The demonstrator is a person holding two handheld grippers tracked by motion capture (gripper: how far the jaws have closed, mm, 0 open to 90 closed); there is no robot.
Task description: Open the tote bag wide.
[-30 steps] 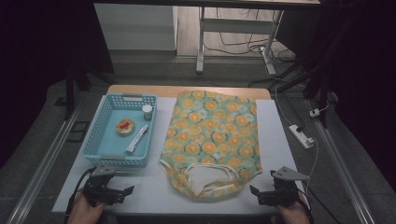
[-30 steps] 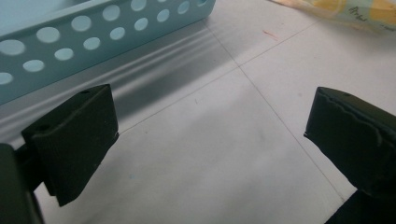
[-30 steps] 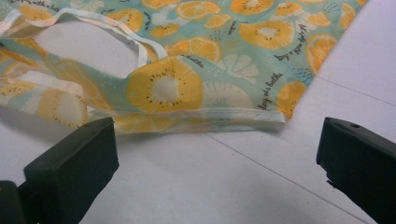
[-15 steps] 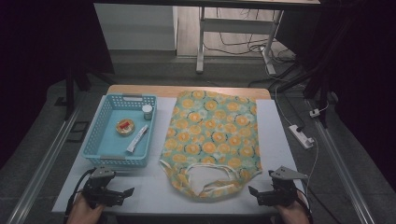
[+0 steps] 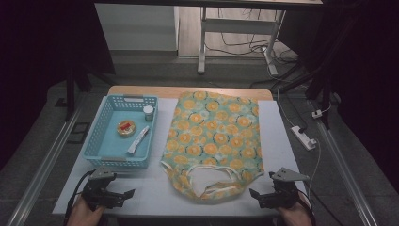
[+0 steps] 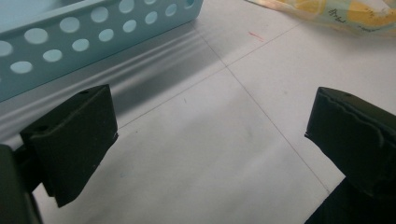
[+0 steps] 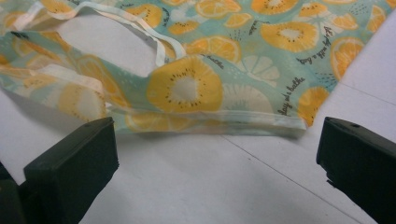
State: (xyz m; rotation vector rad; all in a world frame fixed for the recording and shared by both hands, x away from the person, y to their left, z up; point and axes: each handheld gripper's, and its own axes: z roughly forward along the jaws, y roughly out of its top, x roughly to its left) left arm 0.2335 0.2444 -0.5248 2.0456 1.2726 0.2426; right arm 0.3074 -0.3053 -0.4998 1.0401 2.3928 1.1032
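Lying flat mid-table, the fruit-print bag (image 5: 214, 141) is turning its handled mouth toward the person. Right gripper (image 5: 263, 197) is resting just beside the bag's near right corner, fingers spread wide, holding nothing. Left gripper (image 5: 123, 195) is sitting well left of the bag, fingers likewise apart and empty, near the blue basket (image 5: 96, 136).

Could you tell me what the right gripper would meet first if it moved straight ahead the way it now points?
Probably the near hem of the orange-print bag, just beyond the open right gripper.
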